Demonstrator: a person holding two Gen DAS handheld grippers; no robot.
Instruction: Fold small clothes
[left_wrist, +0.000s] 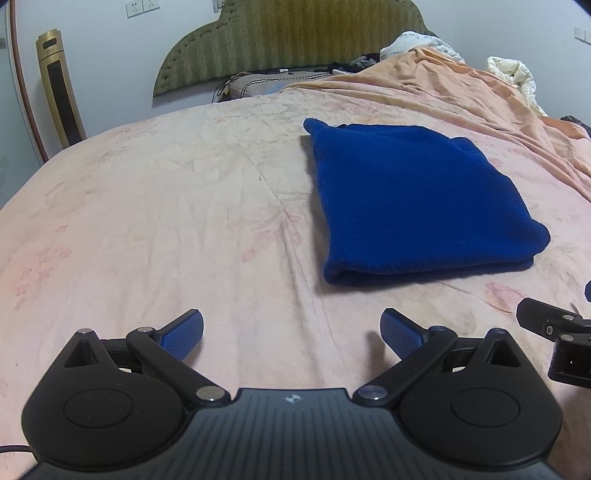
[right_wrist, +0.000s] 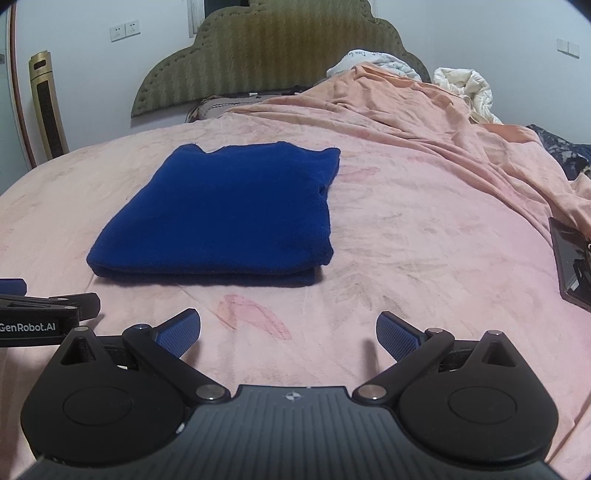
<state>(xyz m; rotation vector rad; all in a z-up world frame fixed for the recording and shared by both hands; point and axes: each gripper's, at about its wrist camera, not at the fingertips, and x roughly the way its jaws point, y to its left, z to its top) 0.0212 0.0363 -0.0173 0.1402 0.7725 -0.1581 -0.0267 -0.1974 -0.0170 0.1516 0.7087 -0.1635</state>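
flat on the bed, folded blue cloth (right_wrist: 218, 218), long axis toward headboard (right_wrist: 273, 55)

My left gripper (left_wrist: 291, 334) is matte black: two rounded housings with raised discs, silver pivot pins on the linkage arms, a ribbed centre plate bearing a small compass-like emblem, and blue dimpled pads (left_wrist: 183, 334). My right gripper (right_wrist: 288, 334) matches it (same pins, same emblem). White "GenRobot.AI" lettering marks the left unit's side in my right view.
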